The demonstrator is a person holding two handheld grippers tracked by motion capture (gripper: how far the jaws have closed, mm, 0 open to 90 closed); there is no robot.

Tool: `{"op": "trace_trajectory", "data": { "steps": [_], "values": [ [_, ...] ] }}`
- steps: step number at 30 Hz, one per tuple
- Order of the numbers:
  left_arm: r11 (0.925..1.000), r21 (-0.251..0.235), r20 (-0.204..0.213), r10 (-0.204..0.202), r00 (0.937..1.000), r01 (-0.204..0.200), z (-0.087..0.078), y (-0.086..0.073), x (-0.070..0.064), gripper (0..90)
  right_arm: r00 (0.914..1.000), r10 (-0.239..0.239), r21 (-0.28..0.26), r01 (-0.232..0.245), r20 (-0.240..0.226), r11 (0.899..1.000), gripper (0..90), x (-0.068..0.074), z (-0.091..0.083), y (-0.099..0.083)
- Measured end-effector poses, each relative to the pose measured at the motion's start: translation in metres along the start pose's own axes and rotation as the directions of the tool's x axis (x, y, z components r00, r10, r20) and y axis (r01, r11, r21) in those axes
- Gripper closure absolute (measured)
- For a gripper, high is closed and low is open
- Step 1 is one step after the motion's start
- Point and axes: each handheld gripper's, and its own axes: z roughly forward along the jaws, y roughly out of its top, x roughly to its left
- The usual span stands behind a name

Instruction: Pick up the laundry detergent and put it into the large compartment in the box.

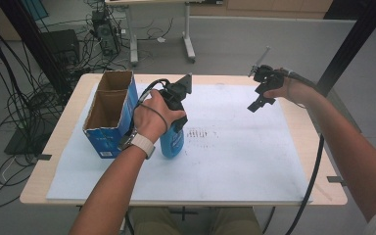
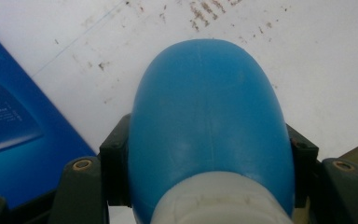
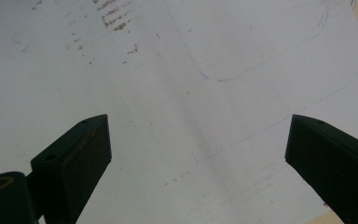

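A blue plastic bottle with a white collar stands just right of an open blue cardboard box on the white sheet. My left gripper comes down on the bottle from above and is shut on its upper part. In the left gripper view the bottle sits between both black jaws, which press its sides, and the left gripper has the box at its left. My right gripper hovers over the far right of the sheet. Its jaws stand wide apart with nothing between them.
The box has two open compartments, and both look empty. A white sheet with dark scuff marks covers most of the wooden table. Cables, a computer case and a desk frame stand on the floor beyond the far edge.
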Motion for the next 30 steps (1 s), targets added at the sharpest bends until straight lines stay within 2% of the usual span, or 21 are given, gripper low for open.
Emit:
{"op": "trace_trajectory", "data": {
  "steps": [7, 9, 15, 18, 26, 30],
  "values": [
    [0.9998, -0.01, -0.003, -0.015, 0.9999, 0.015, -0.013, -0.001, 0.001, 37.6, 1.0, 0.004, -0.002, -0.004, 0.002, 1.0, 6.9, 0.0, -0.002, -0.003],
    [0.9992, -0.026, -0.005, -0.03, 0.9995, 0.03, -0.015, -0.002, 0.001, 37.6, 1.0, 0.005, -0.004, -0.005, 0.004, 1.0, 6.9, 0.0, -0.002, -0.003],
    [0.9991, -0.022, -0.015, -0.036, 0.9992, 0.036, -0.024, -0.002, 0.001, 37.6, 1.0, 0.005, -0.005, -0.005, 0.004, 1.0, 6.9, 0.001, -0.002, -0.003],
    [0.9993, -0.013, -0.02, -0.035, 0.9992, 0.035, -0.031, -0.002, 0.001, 37.6, 1.0, 0.008, -0.003, -0.008, 0.001, 1.0, 6.9, 0.0, -0.001, -0.003],
    [0.9973, -0.032, -0.04, -0.067, 0.9969, 0.066, -0.051, -0.002, 0.003, 37.6, 1.0, 0.006, 0.0, -0.006, 0.002, 1.0, 6.9, 0.001, -0.001, -0.003],
    [0.9963, -0.03, -0.036, -0.081, 0.996, 0.08, -0.06, -0.001, 0.004, 37.6, 1.0, 0.004, -0.005, -0.004, 0.001, 1.0, 6.9, 0.002, -0.001, -0.002]
  ]
}}
